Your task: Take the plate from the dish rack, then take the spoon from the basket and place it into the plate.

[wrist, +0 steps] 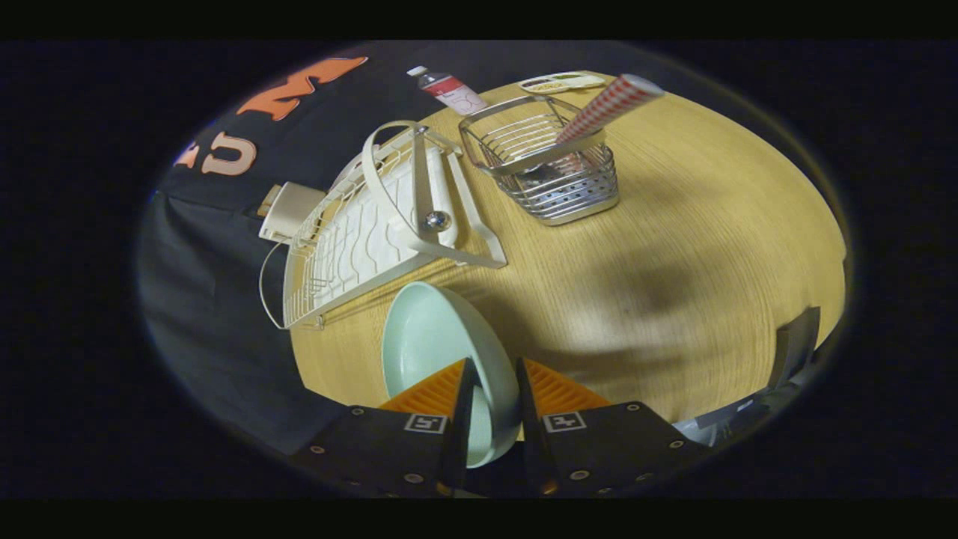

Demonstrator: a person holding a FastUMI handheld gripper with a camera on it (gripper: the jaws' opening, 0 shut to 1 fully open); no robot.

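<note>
Pinching plate [434, 340] between claw [492, 374] fingers, above table [673, 247]

Bare table [673, 247] ahead; dish rack [374, 224], basket [554, 165] block far side

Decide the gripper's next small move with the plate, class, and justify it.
Probably lower the plate flat onto the bare table. The gripper has its jaws shut on the plate's rim, already out of the dish rack, while the spoon waits in the basket.

Bottle [447, 88] on wooden table [711, 224]
</note>
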